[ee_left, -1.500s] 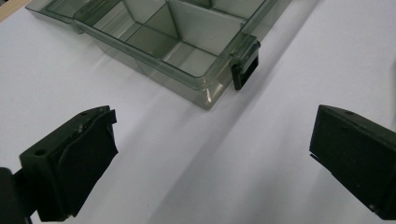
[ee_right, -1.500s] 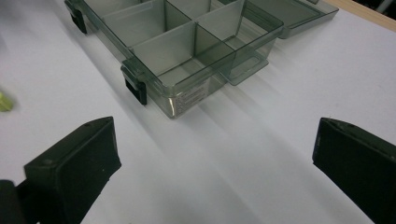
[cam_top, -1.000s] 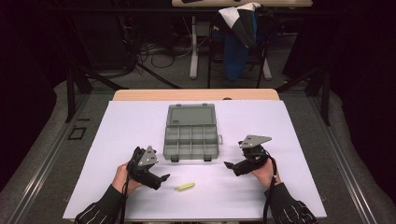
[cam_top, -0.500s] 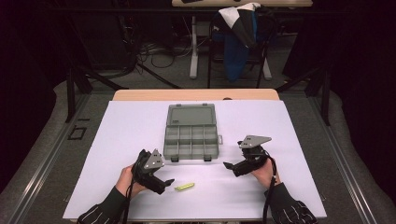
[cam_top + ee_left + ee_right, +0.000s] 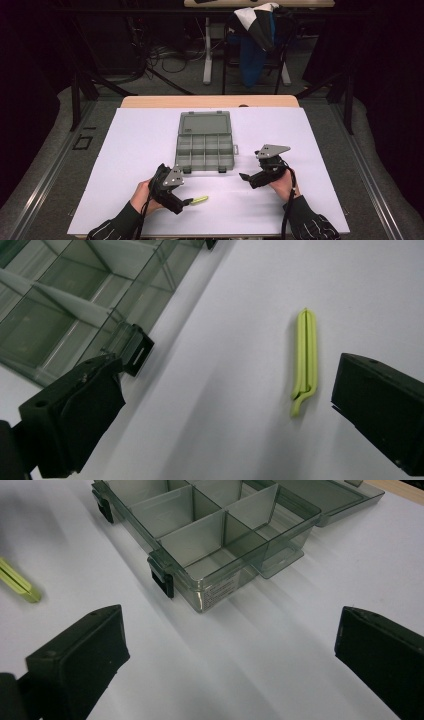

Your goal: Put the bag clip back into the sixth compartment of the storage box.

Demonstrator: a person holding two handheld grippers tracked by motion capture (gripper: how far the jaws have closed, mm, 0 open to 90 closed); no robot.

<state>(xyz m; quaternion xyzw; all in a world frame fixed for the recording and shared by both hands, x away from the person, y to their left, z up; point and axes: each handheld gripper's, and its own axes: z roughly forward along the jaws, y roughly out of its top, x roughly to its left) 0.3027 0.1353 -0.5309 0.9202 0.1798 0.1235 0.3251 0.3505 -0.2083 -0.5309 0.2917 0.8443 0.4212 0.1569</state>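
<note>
- Just in front of the open organizer box (image 5: 205, 146), the yellow-green clip (image 5: 200, 199) lay flat on the white table (image 5: 130, 150).
- Spread wide and empty, the left gripper (image 5: 189, 202) had its jaws on either side of the clip; lowering squarely across its narrow width would grip best.
- Likewise released, the right gripper (image 5: 243, 176) idled beside the box.
- Only the left gripper view revealed the clip's (image 5: 304, 360) slit and bent tip.

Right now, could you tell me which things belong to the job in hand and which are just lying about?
In the job:
- green clip, between the open left tongs
- open box
- right tongs, open by the box

Lying about:
- chair with cloth
- floor cables
</note>
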